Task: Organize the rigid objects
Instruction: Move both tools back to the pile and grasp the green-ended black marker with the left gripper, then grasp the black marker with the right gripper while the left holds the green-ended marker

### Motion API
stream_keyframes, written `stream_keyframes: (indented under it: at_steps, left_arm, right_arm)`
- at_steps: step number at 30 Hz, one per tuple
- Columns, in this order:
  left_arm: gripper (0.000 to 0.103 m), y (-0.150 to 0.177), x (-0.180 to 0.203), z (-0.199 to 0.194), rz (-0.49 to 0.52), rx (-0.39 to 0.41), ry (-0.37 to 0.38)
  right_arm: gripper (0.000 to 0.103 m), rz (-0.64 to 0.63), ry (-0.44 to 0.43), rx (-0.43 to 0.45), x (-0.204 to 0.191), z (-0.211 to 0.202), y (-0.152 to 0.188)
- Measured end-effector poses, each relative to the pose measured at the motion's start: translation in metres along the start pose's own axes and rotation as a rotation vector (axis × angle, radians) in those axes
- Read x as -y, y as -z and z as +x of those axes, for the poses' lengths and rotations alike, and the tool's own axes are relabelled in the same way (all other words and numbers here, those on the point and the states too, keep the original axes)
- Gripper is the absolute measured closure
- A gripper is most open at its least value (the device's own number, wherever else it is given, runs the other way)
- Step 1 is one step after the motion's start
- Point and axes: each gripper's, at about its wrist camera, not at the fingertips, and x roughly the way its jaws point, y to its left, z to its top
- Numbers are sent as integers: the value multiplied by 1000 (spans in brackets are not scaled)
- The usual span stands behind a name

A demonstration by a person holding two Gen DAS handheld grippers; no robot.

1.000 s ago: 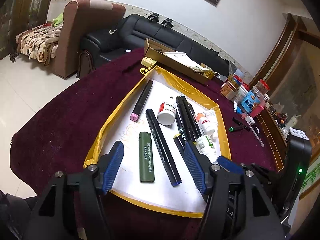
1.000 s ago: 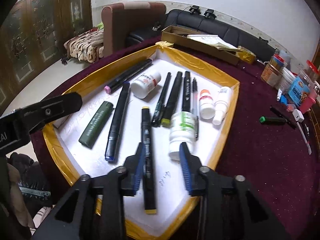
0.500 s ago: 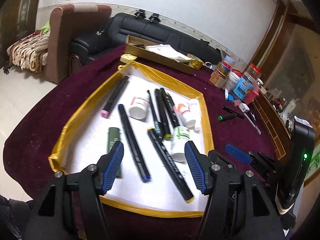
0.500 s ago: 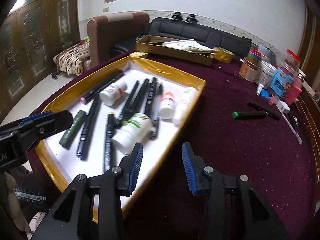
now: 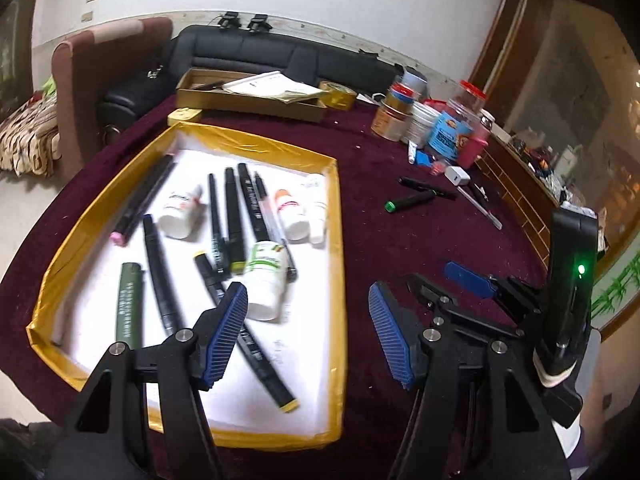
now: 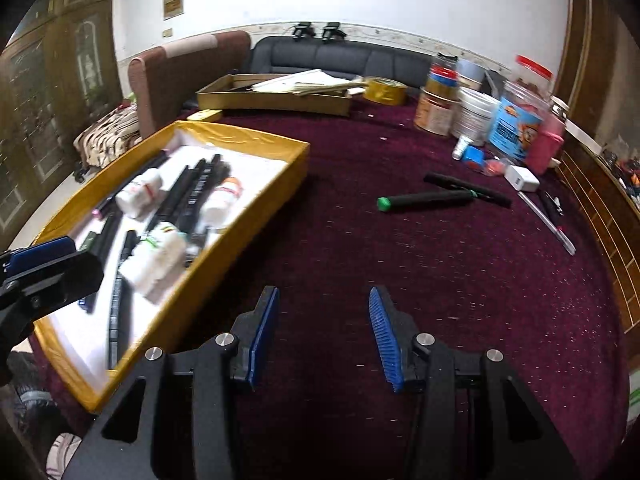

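Note:
A yellow-rimmed tray point(image 5: 336, 216) point(image 6: 276, 196) with a white floor holds several black markers, a green lighter point(image 5: 129, 308) and small white bottles point(image 5: 266, 280). My left gripper point(image 5: 308, 332) is open and empty over the tray's right front edge. My right gripper point(image 6: 324, 332) is open and empty above the bare maroon cloth, right of the tray. A green-capped black marker point(image 6: 424, 200) point(image 5: 410, 201) and a thinner black pen point(image 6: 466, 189) lie on the cloth ahead of it.
A gold cardboard box with papers point(image 6: 276, 98) and a tape roll point(image 6: 386, 90) stand at the back. Jars and cans point(image 6: 516, 120), a white charger point(image 6: 522, 178) and a ruler point(image 6: 546, 222) crowd the right side. A sofa stands beyond the table.
Both grippers swung right, away from the tray's middle. The right gripper, earlier over the tray's markers, now faces the cloth and the loose green-capped marker.

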Motion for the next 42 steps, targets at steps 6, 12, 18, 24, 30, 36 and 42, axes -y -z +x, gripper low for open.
stream_keyframes:
  at_steps: [6,12,18,24,30,36,42]
  left_arm:
    - [41,-10,33,14,89,-16,6]
    - [41,-36,73,41,186,-39,64]
    - [41,-64,125,99,324,-65,80]
    - [41,-82,172,175,549,-59,13]
    - [41,-93,188,239,612,-127,2]
    - [54,-94,183,263,560,-185,25]
    - [91,-86,173,238,514,-245,77]
  right_arm:
    - [58,70,6,-37,50,13,-5]
    - [55,380,-15,-41,171,37,-22]
    - [55,595,-55,17,259,68,-34]
    - [55,719,-148,60,286,84,-15]
    - [55,784,-177,47,298,91,-4]
    - [55,765,-163,47,297,93,-6]
    - [54,728,-129,50,293,95,-7]
